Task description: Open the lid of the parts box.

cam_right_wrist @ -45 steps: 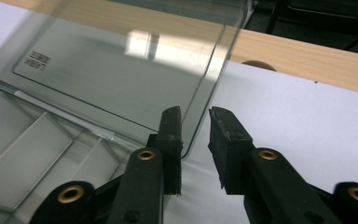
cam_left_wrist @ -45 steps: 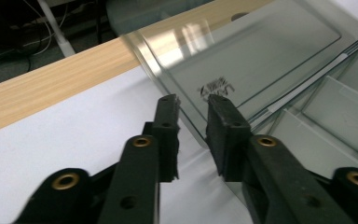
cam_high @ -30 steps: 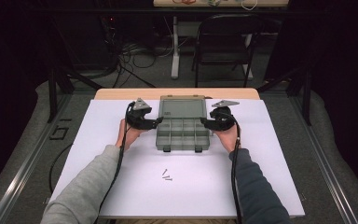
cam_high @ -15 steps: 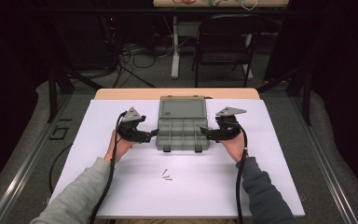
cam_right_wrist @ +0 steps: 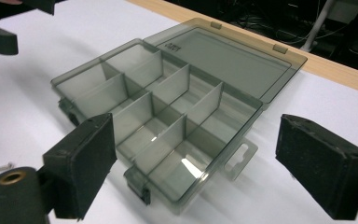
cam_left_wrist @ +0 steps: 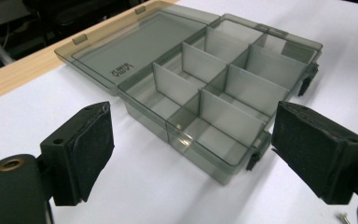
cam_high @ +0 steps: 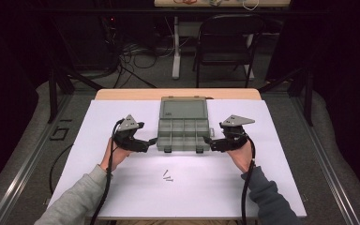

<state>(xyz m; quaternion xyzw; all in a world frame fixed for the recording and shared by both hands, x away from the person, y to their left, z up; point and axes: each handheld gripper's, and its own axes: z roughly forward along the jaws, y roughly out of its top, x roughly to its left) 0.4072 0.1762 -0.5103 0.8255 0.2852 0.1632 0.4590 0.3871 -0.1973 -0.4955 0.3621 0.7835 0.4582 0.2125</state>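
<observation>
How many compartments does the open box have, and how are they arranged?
8. The box has two rows of four compartments: one row next to the open lid, one row along the latch side nearer the person. All look empty.

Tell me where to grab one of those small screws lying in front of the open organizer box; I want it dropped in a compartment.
Probably pinch a screw across its thin shaft, coming straight down from above, since the screws lie flat on the white sheet with nothing raised to hook. They lie close together, so close narrowly on one. Both the left gripper and right gripper are open beside the box.
</observation>
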